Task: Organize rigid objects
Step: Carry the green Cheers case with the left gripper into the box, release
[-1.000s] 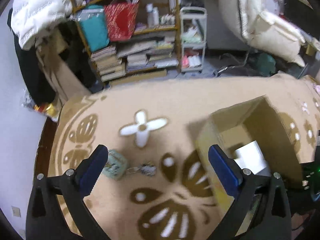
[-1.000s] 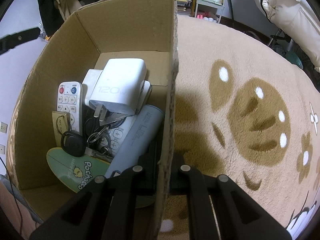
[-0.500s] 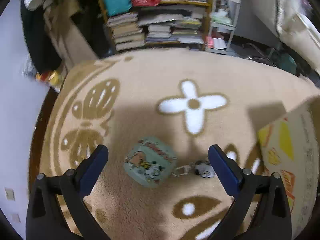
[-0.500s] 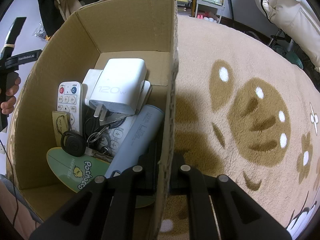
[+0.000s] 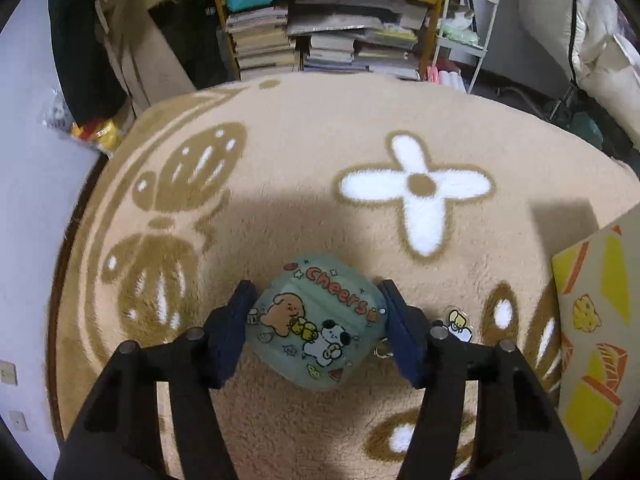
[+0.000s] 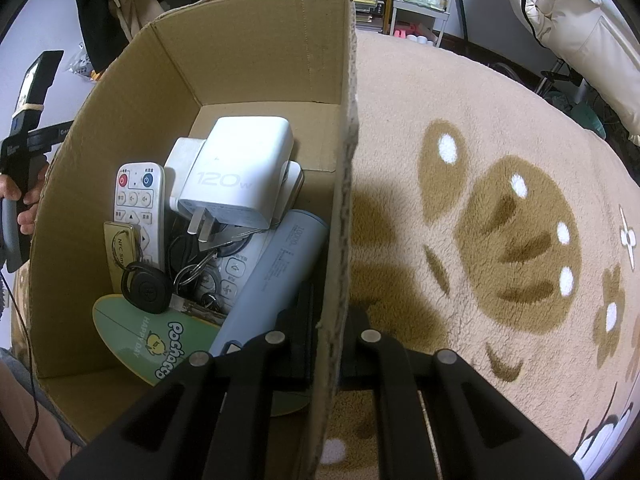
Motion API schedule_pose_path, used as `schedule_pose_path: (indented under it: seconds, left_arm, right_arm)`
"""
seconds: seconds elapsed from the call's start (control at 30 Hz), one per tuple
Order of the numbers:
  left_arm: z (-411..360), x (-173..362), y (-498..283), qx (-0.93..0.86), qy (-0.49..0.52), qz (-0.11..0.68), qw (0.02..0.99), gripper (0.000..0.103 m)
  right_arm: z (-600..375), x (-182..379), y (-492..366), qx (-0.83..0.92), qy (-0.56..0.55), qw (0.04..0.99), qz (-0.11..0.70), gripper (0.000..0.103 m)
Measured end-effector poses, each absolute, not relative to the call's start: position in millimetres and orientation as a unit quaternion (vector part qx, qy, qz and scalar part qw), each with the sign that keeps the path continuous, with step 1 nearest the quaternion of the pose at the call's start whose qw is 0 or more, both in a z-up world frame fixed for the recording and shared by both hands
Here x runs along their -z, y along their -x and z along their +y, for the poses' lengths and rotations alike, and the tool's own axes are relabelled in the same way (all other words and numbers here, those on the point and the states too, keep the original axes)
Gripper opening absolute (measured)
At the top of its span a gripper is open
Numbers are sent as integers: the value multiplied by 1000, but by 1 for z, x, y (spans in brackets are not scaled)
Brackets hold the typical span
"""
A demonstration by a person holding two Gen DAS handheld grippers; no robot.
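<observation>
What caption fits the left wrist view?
Left gripper closing around green case on rug, beside box.

My left gripper [image 5: 316, 322] points steeply down, its jaws just closing around the cartoon case [image 5: 316, 322], seemingly touching both sides. My right gripper [image 6: 332, 320] pinches the cardboard box wall [image 6: 340, 208].

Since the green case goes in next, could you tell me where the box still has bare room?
Bare floor shows in the cardboard box behind the white charger along the far wall, and in the near left corner beside the green card. The middle is crowded: remote, keys, power bank.
</observation>
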State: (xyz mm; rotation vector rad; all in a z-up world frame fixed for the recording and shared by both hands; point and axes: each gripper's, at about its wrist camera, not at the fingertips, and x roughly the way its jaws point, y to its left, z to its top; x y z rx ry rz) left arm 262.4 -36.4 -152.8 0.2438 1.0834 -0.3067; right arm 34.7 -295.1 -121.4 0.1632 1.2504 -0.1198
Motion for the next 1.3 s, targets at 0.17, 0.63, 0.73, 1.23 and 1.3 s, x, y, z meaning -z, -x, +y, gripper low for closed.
schedule_pose_path:
  seconds: [0.17, 0.63, 0.73, 1.23, 1.3]
  left_arm:
    - [-41, 148, -250, 156, -128, 506, 838, 61]
    - [-74, 59, -176, 222, -138, 427, 866, 61]
    - [-85, 38, -162, 238, -131, 407, 872, 61]
    - [-150, -35, -85, 319, -138, 343, 873, 61]
    - [-156, -30, -80, 310, -137, 354, 872, 61]
  right_arm:
    - [-295, 121, -35, 56, -75, 806, 585, 10]
    - [-300, 119, -36, 56, -80, 805, 585, 10]
    - [-300, 119, -36, 56, -80, 805, 585, 10]
    - [-299, 121, -35, 56, -79, 805, 586, 10]
    - [-299, 120, -34, 56, -79, 805, 585, 10]
